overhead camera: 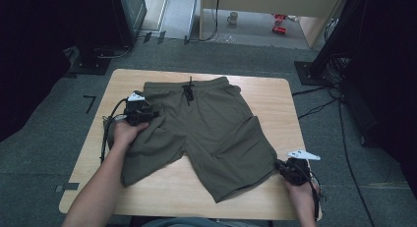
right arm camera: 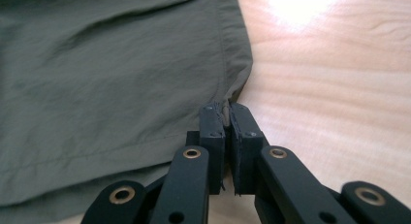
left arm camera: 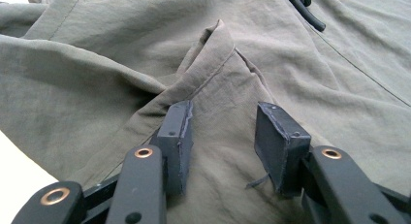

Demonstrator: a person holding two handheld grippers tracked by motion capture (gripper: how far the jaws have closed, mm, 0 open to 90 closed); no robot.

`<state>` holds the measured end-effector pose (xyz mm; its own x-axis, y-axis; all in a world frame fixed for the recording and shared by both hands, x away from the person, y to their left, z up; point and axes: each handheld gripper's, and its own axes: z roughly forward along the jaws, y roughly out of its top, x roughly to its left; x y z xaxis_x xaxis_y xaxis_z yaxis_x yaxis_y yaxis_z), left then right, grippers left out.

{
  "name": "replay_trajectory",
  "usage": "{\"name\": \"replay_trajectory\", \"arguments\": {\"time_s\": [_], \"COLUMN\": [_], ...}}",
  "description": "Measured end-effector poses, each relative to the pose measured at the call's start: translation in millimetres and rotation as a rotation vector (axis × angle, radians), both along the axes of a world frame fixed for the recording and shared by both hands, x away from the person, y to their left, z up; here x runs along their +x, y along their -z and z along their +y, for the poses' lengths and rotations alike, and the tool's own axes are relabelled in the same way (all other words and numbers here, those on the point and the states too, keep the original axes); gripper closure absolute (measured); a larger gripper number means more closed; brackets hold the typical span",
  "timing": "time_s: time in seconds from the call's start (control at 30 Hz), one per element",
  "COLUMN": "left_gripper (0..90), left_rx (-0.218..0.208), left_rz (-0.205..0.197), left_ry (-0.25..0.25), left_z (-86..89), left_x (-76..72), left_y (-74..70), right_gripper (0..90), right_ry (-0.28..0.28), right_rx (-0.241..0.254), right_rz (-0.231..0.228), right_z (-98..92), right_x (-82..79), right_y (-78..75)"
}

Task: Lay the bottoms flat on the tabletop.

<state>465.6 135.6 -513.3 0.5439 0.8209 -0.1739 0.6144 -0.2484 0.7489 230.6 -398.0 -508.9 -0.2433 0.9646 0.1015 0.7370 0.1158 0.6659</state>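
A pair of olive-green shorts (overhead camera: pixel 206 133) lies spread flat on a wooden table (overhead camera: pixel 275 94), waistband and black drawstring (overhead camera: pixel 188 92) on the far side, both legs pointing toward the person.

At the shorts' left edge, just below the waistband, the left gripper (overhead camera: pixel 140 114) rests on the cloth. Its jaws stand apart over a raised pucker of fabric (left arm camera: pixel 213 54) — nothing is pinched yet. The left hand (overhead camera: pixel 125 133) wraps the handle, the forearm angling in from the shorts' lower left.

At the outer hem corner of the shorts' right leg (right arm camera: pixel 232 90), the right gripper (right arm camera: pixel 226 132) has its jaws pressed together on the hem. The right hand (overhead camera: pixel 301 190) holds it low at the near table edge.

This looks like preparation for folding or lifting. A good next move would close the left jaws squarely on the pucker — catching both layers — while the right keeps the hem taut.
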Motion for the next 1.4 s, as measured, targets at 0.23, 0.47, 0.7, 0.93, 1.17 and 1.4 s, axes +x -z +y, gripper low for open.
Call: {"name": "replay_trajectory", "arguments": {"time_s": [0.23, 0.47, 0.7, 0.93, 1.17, 1.4], "left_gripper": [58.0, 63.0, 61.7, 58.1, 54.2, 53.2], "left_rx": [-0.037, -0.056, -0.044, -0.010, 0.001, 0.036], "left_rz": [-0.009, -0.004, 0.005, 0.011, -0.061, -0.086], "left_ry": [-0.015, -0.064, -0.059, -0.040, -0.008, 0.013], "left_z": [-3.6, -7.2, -8.8, -5.9, 5.9, 23.5], "left_x": [9.9, 25.7, 34.5, 26.3, -1.2, -31.4], "left_y": [2.8, 3.6, 1.9, -14.2, -41.0, -54.8], "right_gripper": [85.5, 85.1, 73.7, 53.1, 52.5, 58.8], "right_ry": [-0.099, -0.177, -0.232, -0.172, -0.183, -0.251], "right_rx": [-0.032, 0.013, 0.017, 0.043, 0.046, 0.060], "right_rz": [-0.067, -0.057, -0.072, -0.163, -0.196, -0.185], "right_z": [4.1, 15.4, 24.2, 20.5, 31.2, 55.2], "right_x": [-28.1, -46.6, -49.8, -35.3, -7.0, 23.8], "right_y": [4.8, 5.7, 3.7, -8.9, -19.9, -22.3]}}
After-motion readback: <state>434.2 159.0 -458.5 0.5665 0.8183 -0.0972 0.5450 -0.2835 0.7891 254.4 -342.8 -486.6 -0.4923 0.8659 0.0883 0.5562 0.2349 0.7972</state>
